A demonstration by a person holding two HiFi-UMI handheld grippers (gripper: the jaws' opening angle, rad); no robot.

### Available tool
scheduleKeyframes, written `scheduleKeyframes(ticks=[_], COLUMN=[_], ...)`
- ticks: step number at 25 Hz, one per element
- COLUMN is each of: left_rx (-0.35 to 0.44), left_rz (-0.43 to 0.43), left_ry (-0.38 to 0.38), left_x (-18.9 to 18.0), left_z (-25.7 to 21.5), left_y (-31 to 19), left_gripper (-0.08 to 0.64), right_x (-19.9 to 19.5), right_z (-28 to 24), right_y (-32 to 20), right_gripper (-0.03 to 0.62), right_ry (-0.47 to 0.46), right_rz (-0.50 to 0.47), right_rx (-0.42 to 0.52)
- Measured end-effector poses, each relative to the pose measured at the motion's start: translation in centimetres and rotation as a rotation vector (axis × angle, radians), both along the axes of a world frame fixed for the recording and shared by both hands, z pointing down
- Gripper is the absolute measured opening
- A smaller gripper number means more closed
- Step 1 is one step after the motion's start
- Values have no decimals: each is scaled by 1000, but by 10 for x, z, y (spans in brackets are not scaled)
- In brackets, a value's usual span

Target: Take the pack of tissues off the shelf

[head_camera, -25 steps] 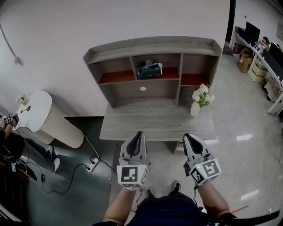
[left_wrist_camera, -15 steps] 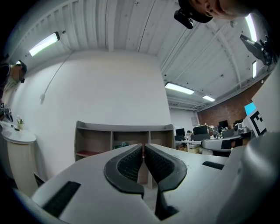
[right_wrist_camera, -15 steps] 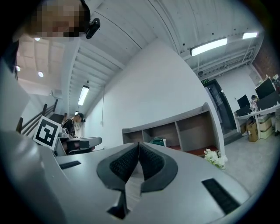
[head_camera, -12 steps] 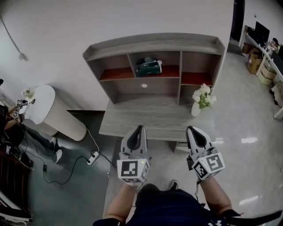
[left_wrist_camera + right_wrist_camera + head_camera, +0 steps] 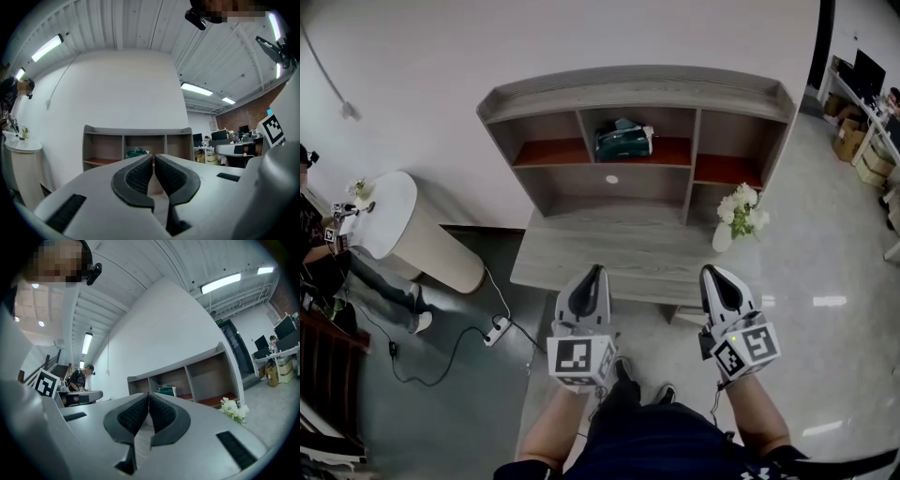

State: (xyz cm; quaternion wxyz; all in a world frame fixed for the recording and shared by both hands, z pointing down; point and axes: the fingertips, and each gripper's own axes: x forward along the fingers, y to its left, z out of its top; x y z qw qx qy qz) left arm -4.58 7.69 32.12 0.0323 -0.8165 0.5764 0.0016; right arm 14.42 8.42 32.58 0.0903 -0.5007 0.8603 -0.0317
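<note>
Found the green pack of tissues point(image 5: 623, 141) in the middle upper compartment of the shelf point(image 5: 637, 86), lying on the red board between the two upright dividers. Held the left gripper point(image 5: 597, 271) in front of the shelf, pointed level at that middle compartment, jaws pressed together with nothing between them. Held the right gripper point(image 5: 713, 273) beside it, in front of the shelf's right part, jaws likewise closed and empty. From the head view, saw both tips lined up with the near edge of the desk top point(image 5: 581, 248) under the shelf, well apart from the pack. Noted grey desk surface running from that edge back to the shelf's lower openings. Noted a raised lip along the shelf's top. Spotted a vase of flowers point(image 5: 736, 214) at the shelf's right front, ahead of the right gripper. Left of the shelf: a round white stand point(image 5: 389, 220), a power strip point(image 5: 497, 330) with its cable on the floor, and a seated person point(image 5: 314, 239). Right of the shelf: glossy floor point(image 5: 825, 281).
</note>
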Motion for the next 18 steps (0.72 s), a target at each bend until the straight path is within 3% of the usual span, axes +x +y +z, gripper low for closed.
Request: scheduleKeyframes(ticks=[8,18], left_rx=[28,31], left_rz=[54,109], left_ry=[-22,14], left_x=[-22,-67], left_z=[-7,-5], left_y=[-48,-108], left_gripper=[29,29], right_x=[-23,-63], right_z=[1,0], right_y=[-39,-91], right_gripper=[12,12], right_ry=[9,34], right_rz=[52,125], right_rx=[-22,-28])
